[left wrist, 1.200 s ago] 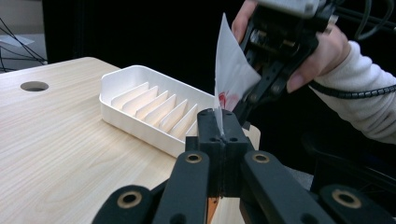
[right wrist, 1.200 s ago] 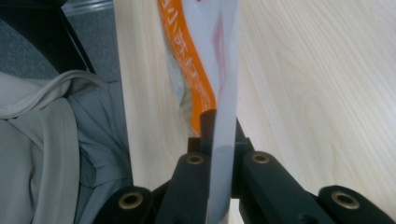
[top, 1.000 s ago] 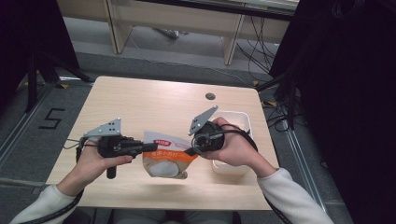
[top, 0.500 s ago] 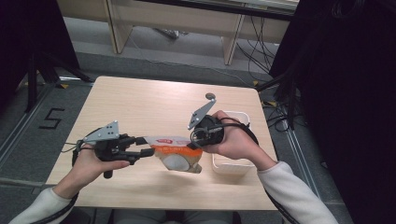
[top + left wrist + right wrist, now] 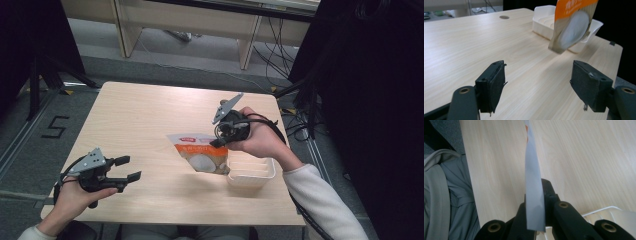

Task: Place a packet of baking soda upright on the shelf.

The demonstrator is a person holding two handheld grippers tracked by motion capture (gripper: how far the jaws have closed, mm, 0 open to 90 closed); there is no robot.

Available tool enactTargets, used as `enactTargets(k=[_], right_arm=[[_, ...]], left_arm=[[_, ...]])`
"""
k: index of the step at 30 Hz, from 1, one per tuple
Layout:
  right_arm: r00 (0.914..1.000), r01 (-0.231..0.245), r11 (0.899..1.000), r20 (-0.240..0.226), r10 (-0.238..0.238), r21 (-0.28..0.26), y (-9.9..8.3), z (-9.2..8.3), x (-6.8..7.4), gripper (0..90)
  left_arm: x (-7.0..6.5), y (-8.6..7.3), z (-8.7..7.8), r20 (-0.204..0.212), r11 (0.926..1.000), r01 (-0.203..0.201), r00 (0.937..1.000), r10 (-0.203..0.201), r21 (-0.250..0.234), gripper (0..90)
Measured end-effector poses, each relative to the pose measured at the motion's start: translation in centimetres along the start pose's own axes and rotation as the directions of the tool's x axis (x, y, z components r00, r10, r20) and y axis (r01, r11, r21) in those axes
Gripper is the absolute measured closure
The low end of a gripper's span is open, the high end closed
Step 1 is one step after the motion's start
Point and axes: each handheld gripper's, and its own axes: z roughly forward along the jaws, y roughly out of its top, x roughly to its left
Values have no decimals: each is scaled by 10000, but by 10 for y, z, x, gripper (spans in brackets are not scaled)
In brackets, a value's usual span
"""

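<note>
An orange and white pouch (image 5: 202, 155) with a round clear window hangs tilted over the wooden table (image 5: 140, 120), beside a white ribbed tray (image 5: 252, 175). My right gripper (image 5: 218, 142) is shut on its upper edge. The right gripper view looks along the pouch (image 5: 532, 185), seen edge-on and pinched between the jaws of my right gripper (image 5: 536, 202). My left gripper (image 5: 127, 168) is at the table's front left, well apart from the pouch. Its jaws have just been opening, with nothing between them. From my left gripper (image 5: 539, 85) the pouch (image 5: 571, 25) hangs ahead, in front of the tray (image 5: 541, 17).
The table has a round cable hole (image 5: 504, 17) near its far edge. The person's grey clothing (image 5: 449, 195) lies past the near edge. A floor mark "5" (image 5: 55, 127) sits to the left, and desk legs and cables (image 5: 280, 60) stand beyond the table.
The left gripper has let go of the pouch, opened, and drawn back down to the front left. The right gripper has lifted the pouch slightly and carried it toward the tray.
</note>
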Motion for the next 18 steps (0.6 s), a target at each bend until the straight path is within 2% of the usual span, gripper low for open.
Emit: enactTargets(k=[1, 2, 3, 4, 5, 6, 8, 9, 10, 15, 16, 18], right_arm=[[9998, 209, 9997, 65, -208, -112, 0, -1, -2, 900], [9999, 141, 9999, 53, -141, -97, 0, -2, -3, 900], [9995, 296, 9995, 63, -296, -143, 0, -3, -4, 900], [9997, 214, 9997, 83, -213, -118, 0, -6, -6, 900], [9997, 225, 9996, 128, -223, -141, -1, -8, -7, 900], [9997, 225, 9996, 128, -223, -141, -1, -8, -7, 900], [9997, 204, 9996, 137, -201, -197, -2, -12, -10, 900], [9997, 203, 9996, 135, -200, -220, -3, -14, -10, 900], [9997, 198, 9995, 128, -195, -243, -4, -15, -11, 900], [9997, 100, 9996, 235, -94, -254, -9, -23, -16, 900], [9996, 79, 9996, 285, -72, -255, -10, -24, -17, 900], [9995, 73, 9997, 324, -66, -224, -13, -27, -20, 900]], left_arm=[[0, -1, -1, -92, 10000, 56, 9999, -56, 29, 263], [0, -2, 0, -78, 10000, 75, 9999, -75, 39, 262], [0, -3, 0, -74, 10000, 74, 9999, -74, 11, 261], [0, -2, 0, -78, 10000, -67, 9999, 67, -35, 262], [-2, -3, 2, 2, 9998, 99, 10000, -99, -196, 262], [-2, -3, 2, 2, 9998, 99, 10000, -99, -196, 262], [-2, -4, 3, 1, 9998, -163, 9999, 163, -146, 263], [-2, -4, 4, 24, 9998, -156, 9999, 156, -122, 263], [-4, -6, 5, -109, 10000, 22, 9999, -22, -70, 263], [-5, -8, 11, -185, 10000, -14, 9998, 14, -1, 264], [-5, -7, 11, -133, 9997, -250, 9996, 250, 12, 265], [-6, -8, 12, -138, 10000, -46, 9999, 45, -45, 266]])
